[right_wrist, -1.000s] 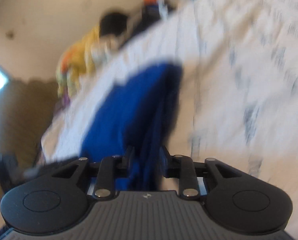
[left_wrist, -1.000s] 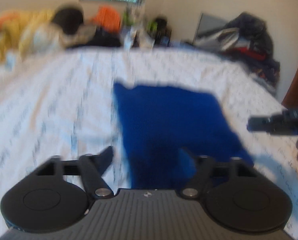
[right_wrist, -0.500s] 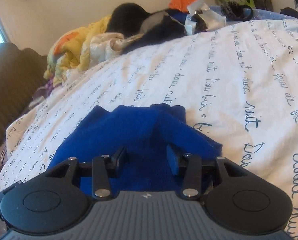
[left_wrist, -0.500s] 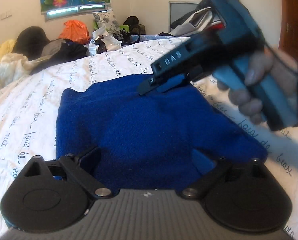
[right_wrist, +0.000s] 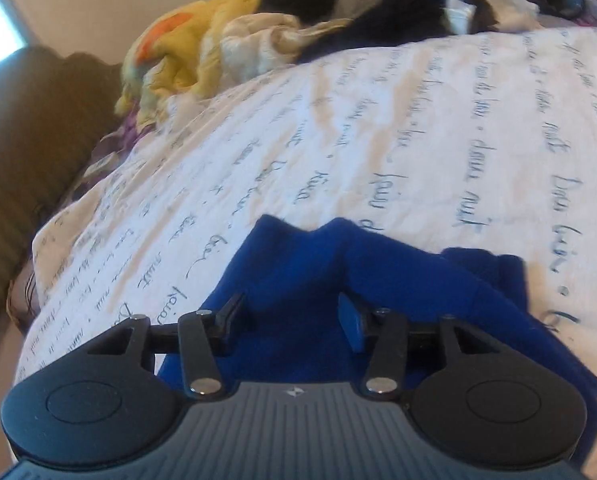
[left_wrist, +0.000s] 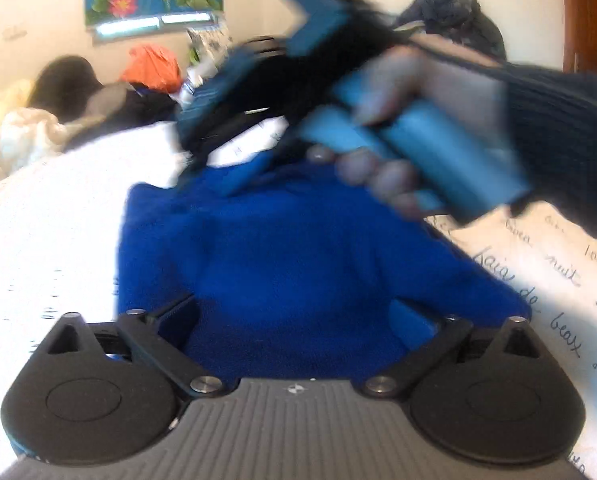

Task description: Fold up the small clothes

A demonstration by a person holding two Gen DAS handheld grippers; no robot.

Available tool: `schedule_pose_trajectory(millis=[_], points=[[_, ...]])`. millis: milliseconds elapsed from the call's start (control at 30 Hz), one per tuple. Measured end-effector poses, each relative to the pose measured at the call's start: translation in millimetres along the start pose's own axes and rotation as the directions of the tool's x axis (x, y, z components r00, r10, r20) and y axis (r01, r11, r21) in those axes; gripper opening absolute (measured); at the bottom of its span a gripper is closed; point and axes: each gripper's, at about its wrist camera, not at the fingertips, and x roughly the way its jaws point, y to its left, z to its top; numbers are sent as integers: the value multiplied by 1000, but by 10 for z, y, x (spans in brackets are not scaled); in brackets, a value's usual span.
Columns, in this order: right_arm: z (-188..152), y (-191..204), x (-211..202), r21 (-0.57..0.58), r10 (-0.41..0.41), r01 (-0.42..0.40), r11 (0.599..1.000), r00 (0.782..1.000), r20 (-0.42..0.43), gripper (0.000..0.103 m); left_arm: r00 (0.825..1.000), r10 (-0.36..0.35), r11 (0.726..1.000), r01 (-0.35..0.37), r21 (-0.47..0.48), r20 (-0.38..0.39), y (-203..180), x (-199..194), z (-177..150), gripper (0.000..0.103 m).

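A small blue knit garment (left_wrist: 290, 248) lies folded on the white bedsheet with script print (left_wrist: 50, 216). My left gripper (left_wrist: 294, 312) is open, its fingers spread wide over the garment's near edge. My right gripper (right_wrist: 290, 316) is open just above the far part of the same garment (right_wrist: 378, 280). From the left wrist view, the right gripper's body and the hand holding it (left_wrist: 378, 120) hang blurred over the garment's far edge.
A heap of clothes (right_wrist: 258, 40) in yellow, black and orange lies along the far side of the bed. A brown couch (right_wrist: 22, 160) stands past the bed's left edge. A dark clothes pile (left_wrist: 450, 16) and a door lie at the right.
My right gripper has opened wider and moved forward over the garment's far edge. The left gripper stayed open at the near edge. The garment lies flatter than a second ago.
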Motion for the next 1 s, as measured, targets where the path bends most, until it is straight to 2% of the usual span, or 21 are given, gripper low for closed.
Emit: schedule_pose_trajectory(millis=[33, 67, 100, 167, 200, 267, 300, 400, 433, 467, 500, 533, 633, 700, 733, 767, 800, 867, 900, 967, 1000], points=[[-46, 24, -181, 9, -48, 48, 999, 998, 37, 52, 1000, 12, 1000, -12, -6, 18, 44, -105, -12, 98], [-148, 35, -427, 10, -49, 49, 999, 995, 90, 53, 999, 18, 999, -17, -28, 40, 119, -236, -34, 103], [-268, 43, -686, 7, -3, 2, 1000, 991, 134, 57, 999, 18, 998, -15, -61, 48, 208, -340, -59, 103], [-565, -57, -1163, 63, 52, -65, 996, 980, 193, 83, 999, -30, 980, 32, -197, 13, 507, -487, -135, 103], [-740, -139, -1366, 105, 46, -70, 992, 976, 214, 83, 998, -63, 957, 54, -285, -24, 665, -494, -188, 103], [-1054, -288, -1576, 191, 4, -41, 981, 981, 193, 84, 987, -132, 890, 76, -449, -94, 924, -445, -302, 96], [-1207, -342, -1610, 229, -4, -36, 973, 986, 168, 85, 982, -162, 864, 96, -495, -93, 993, -432, -339, 96], [-1517, -333, -1467, 269, 19, -41, 962, 996, 84, 83, 968, -235, 815, 148, -560, -86, 1068, -378, -314, 89], [-1575, -277, -1401, 254, 17, -35, 967, 997, 73, 74, 958, -271, 804, 172, -570, -93, 1055, -336, -293, 76], [-1613, -192, -1354, 204, 13, -30, 979, 996, 83, 31, 951, -289, 802, 178, -571, -109, 1042, -289, -266, 51], [-1614, -143, -1288, 180, 2, -11, 984, 999, 48, 9, 952, -273, 816, 154, -557, -137, 1015, -263, -244, 37], [-1623, -119, -1255, 176, -5, -1, 984, 999, 36, 10, 955, -235, 843, 109, -527, -179, 980, -249, -213, 17], [-1620, -86, -1406, 137, -4, -6, 991, 997, 77, 9, 949, -233, 854, 96, -512, -210, 975, -300, -226, 17], [-1658, -158, -1503, 159, -6, -9, 987, 995, 95, 9, 954, -210, 884, 93, -458, -213, 960, -333, -269, 18], [-1705, -195, -1474, 157, -41, 28, 987, 996, 78, 9, 957, -201, 895, 93, -436, -208, 934, -338, -274, 20], [-1762, -225, -1421, 150, -51, 41, 988, 997, 64, 9, 960, -179, 909, 78, -409, -214, 912, -349, -256, 24], [-1811, -242, -1423, 148, -33, 20, 989, 995, 90, 9, 962, -160, 920, 64, -386, -222, 884, -369, -230, 29], [-1782, -230, -1482, 149, -35, 22, 989, 996, 86, 19, 977, -54, 951, -12, -308, -206, 819, -551, -154, 52], [-1735, -218, -1562, 153, -42, 26, 988, 994, 104, 19, 985, -1, 961, -47, -273, -173, 787, -648, -115, 59], [-1586, -157, -1743, 135, -55, 26, 990, 975, 216, 20, 996, 33, 972, -51, -229, -82, 719, -861, 1, 83], [-1475, -113, -1796, 112, -61, 32, 993, 964, 261, 20, 998, 25, 973, -38, -228, -58, 674, -862, 67, 85]])
